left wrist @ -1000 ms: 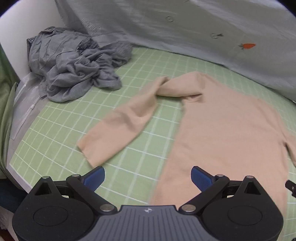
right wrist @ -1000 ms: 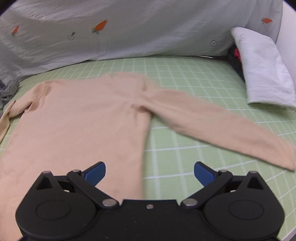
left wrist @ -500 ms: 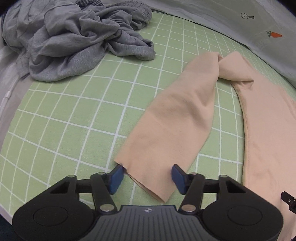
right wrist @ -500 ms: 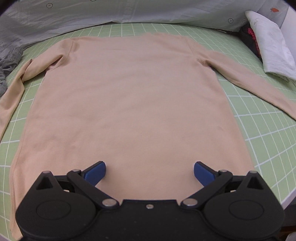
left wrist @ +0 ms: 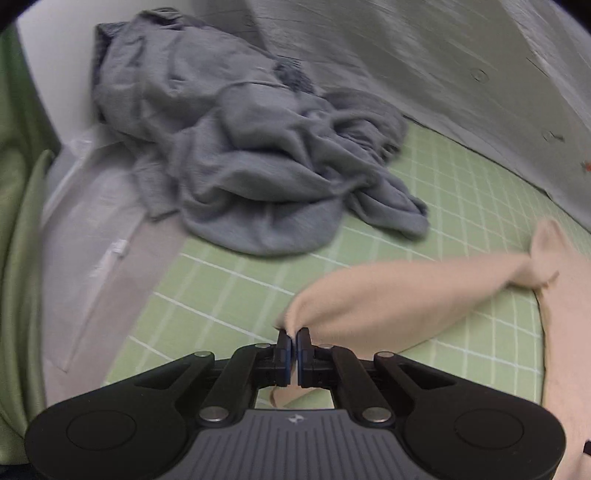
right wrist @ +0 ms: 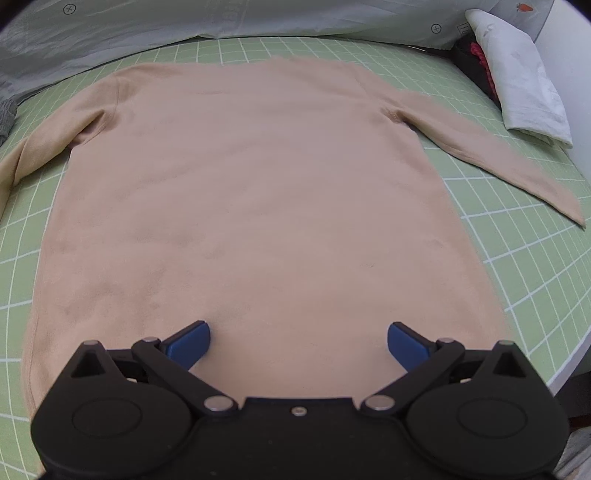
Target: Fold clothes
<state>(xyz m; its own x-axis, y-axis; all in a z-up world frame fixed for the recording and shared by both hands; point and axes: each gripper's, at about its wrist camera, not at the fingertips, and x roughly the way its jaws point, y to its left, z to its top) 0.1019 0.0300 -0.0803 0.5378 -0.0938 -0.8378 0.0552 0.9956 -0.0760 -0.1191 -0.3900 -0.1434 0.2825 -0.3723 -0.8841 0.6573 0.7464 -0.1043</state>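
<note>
A beige long-sleeved sweater lies flat, back up, on the green grid mat. Its right sleeve stretches out toward the mat's right edge. In the left wrist view my left gripper is shut on the cuff of the left sleeve, which is lifted off the mat and pulled taut from the shoulder. My right gripper hangs open just above the sweater's lower hem, with nothing pinched between its blue pads.
A heap of crumpled grey clothes sits at the mat's far left corner. A pale grey sheet with carrot prints runs along the back. A folded white cloth lies at the right, over something dark and red.
My left gripper moved left to the sleeve cuff, closed on it and raised it. The right gripper swung from the right sleeve to the middle of the hem, then stayed put.
</note>
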